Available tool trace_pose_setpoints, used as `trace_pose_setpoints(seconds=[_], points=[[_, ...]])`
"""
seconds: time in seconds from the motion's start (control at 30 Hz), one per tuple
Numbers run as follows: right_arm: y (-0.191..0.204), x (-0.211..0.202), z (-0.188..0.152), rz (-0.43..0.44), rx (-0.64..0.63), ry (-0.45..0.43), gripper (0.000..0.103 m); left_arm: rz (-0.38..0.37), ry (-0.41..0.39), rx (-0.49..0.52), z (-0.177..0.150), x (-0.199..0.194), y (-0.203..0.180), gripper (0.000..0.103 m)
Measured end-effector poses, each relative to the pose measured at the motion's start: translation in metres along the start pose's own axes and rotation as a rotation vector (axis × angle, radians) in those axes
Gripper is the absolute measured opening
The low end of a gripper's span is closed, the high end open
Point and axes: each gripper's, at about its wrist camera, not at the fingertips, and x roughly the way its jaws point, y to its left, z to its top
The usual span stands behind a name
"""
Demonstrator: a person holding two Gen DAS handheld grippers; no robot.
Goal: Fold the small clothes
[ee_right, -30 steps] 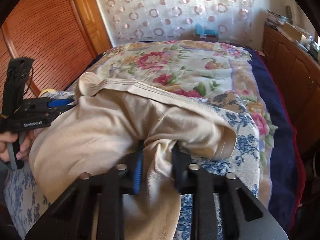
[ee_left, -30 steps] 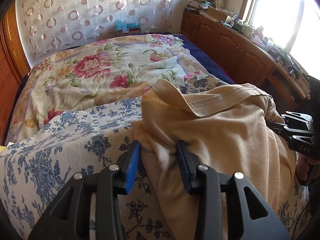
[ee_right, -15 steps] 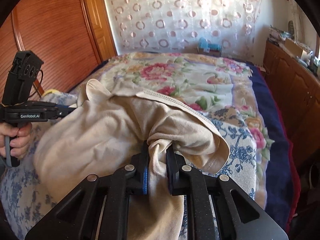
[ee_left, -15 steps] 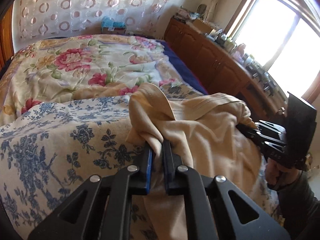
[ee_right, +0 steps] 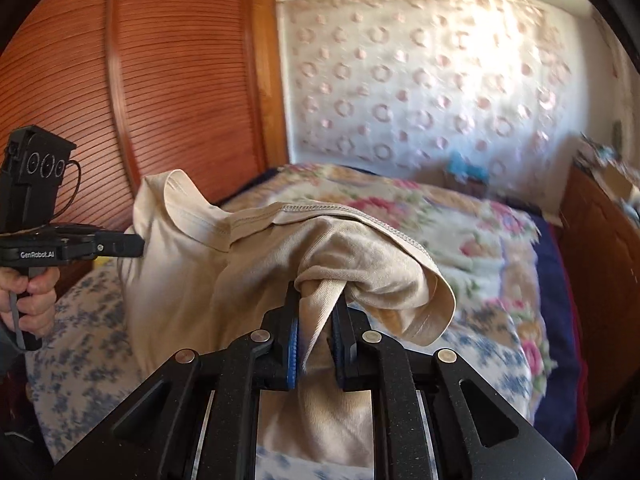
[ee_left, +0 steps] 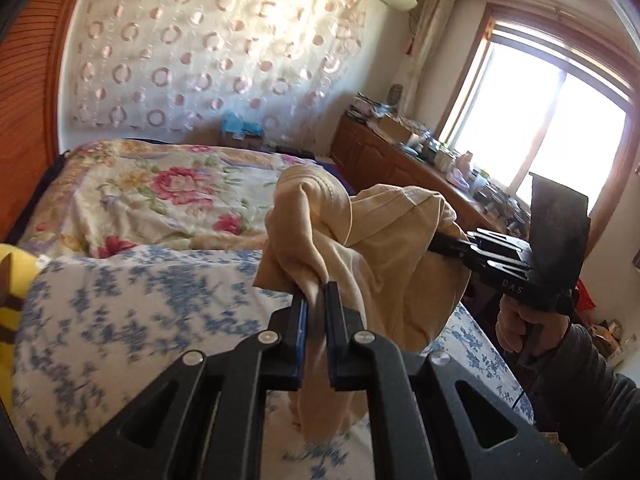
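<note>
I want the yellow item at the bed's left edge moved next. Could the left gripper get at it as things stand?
Probably not yet. The left gripper has its fingers shut on the beige garment, so it is occupied. The yellow item itself lies uncovered beside the blue floral sheet.

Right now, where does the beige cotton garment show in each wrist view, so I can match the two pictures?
Left wrist view: the beige cotton garment sits centre, bunched, clamped in the left tongs and running right to the right tongs.
Right wrist view: it fills centre-left, clamped in the right tongs.
Shared landmark: the circle-patterned curtain behind the bed.
</note>
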Motion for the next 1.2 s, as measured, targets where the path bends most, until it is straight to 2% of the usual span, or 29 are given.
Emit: trace_pose_setpoints(seconds=[0.13,0.37,0.5,0.63,0.73,0.87,0.93,1.0,1.1,1.2], points=[[0.041,0.033,0.027,0.055,-0.074,-0.001,0.01,0.083,-0.05,-0.033,-0.016,-0.043,0.032,0.004],[0.124,0.124,0.081,0.165,-0.223,0.033,0.01,0.22,-0.128,-0.153,-0.048,-0.104,0.107,0.004],[0.176,0.181,0.102,0.201,-0.31,0.065,0.01,0.319,-0.139,-0.211,-0.074,-0.116,0.151,0.003],[0.228,0.234,0.115,0.252,-0.391,0.104,0.01,0.35,-0.126,-0.27,-0.097,-0.115,0.184,0.003],[0.252,0.267,0.12,0.268,-0.426,0.137,0.01,0.378,-0.117,-0.31,-0.108,-0.112,0.205,0.003],[0.258,0.313,0.116,0.237,-0.396,0.213,0.015,0.429,-0.081,-0.317,-0.118,-0.105,0.221,0.004],[0.25,0.329,0.117,0.198,-0.341,0.237,0.028,0.454,-0.062,-0.294,-0.121,-0.099,0.223,0.006],[0.238,0.336,0.119,0.17,-0.288,0.228,0.051,0.47,-0.063,-0.272,-0.121,-0.099,0.224,0.009],[0.219,0.334,0.118,0.133,-0.245,0.219,0.054,0.482,-0.082,-0.26,-0.124,-0.104,0.224,0.015],[0.204,0.326,0.112,0.159,-0.207,0.232,0.055,0.491,-0.084,-0.243,-0.122,-0.106,0.223,0.02]])
